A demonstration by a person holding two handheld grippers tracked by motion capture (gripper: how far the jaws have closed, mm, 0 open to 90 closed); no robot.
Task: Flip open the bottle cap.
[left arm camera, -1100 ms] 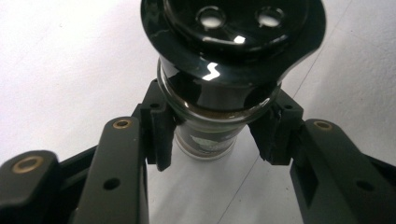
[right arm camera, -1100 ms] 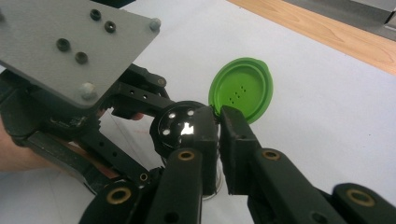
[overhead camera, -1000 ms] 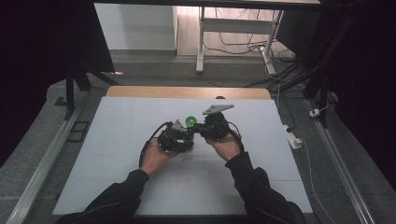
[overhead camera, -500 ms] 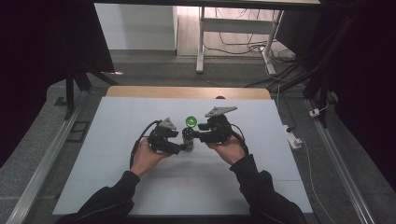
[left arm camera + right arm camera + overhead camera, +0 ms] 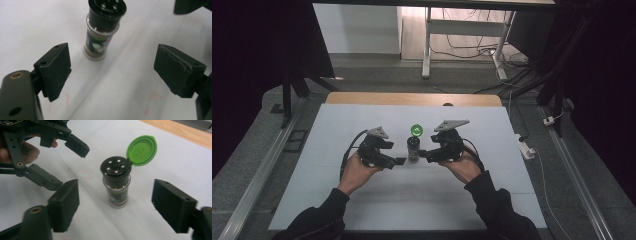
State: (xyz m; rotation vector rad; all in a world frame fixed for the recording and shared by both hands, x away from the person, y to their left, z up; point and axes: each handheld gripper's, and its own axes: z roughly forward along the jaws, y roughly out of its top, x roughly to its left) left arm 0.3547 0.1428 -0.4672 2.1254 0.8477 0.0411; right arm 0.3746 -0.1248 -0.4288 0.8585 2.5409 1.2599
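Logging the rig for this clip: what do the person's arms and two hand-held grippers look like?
Both arms wear dark long sleeves. The left hand-held gripper and right hand-held gripper are black, each topped by a grey three-cornered plate and trailing a black cable. Their jaws end in flat black rectangular pads.

- The spice jar [image 5: 117, 192] has a clear, glossy body that looks like glass, with a printed label.
- Its shaker top [image 5: 115, 167] is black plastic, smooth with a slight sheen.
- The flip lid [image 5: 142, 150] is bright green plastic, smooth and glossy.
- The right gripper [image 5: 125, 207] has jaws faced with matt black pads, faintly grainy.
- The left gripper [image 5: 112, 72] has the same matt black pads; one has a ragged edge.
- The desk [image 5: 362, 115] has a matt white top, paper-like, with a bare wood strip at the far edge.
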